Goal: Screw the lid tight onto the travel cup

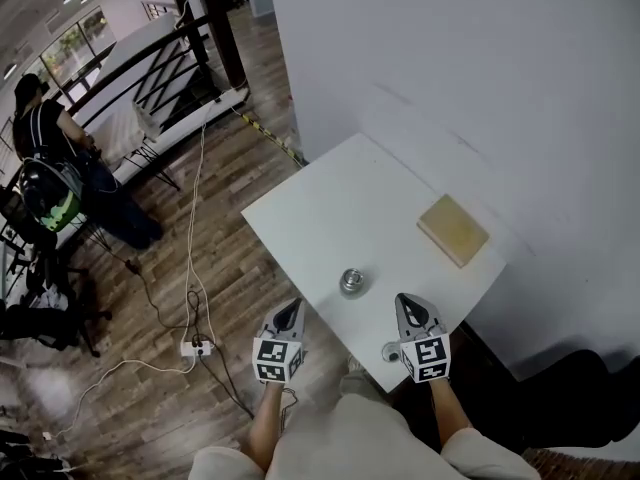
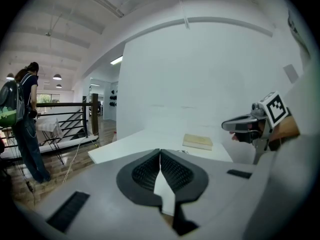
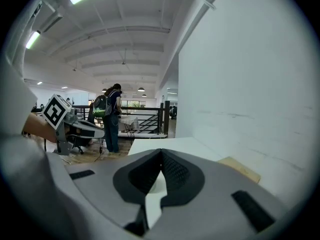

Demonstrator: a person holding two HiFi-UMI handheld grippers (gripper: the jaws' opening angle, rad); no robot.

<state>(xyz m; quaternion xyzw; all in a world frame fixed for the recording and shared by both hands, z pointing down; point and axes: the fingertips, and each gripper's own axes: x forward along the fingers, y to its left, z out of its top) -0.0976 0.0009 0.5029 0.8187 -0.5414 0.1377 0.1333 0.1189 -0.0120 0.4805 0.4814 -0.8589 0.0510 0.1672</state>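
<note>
A short metallic travel cup (image 1: 352,281) stands on the white table (image 1: 330,218) near its front edge. A small round grey piece (image 1: 390,351), which may be the lid, lies at the table's edge just left of my right gripper. My left gripper (image 1: 291,309) hovers off the table's front edge, below and left of the cup, jaws shut and empty (image 2: 160,152). My right gripper (image 1: 413,301) sits over the front edge to the cup's right, also shut on nothing (image 3: 161,152). Neither touches the cup.
A flat wooden block (image 1: 453,230) lies at the table's right, near a white wall (image 1: 480,78). Cables and a power strip (image 1: 197,347) lie on the wood floor to the left. A person with a backpack (image 1: 50,173) stands by a black railing (image 1: 150,63).
</note>
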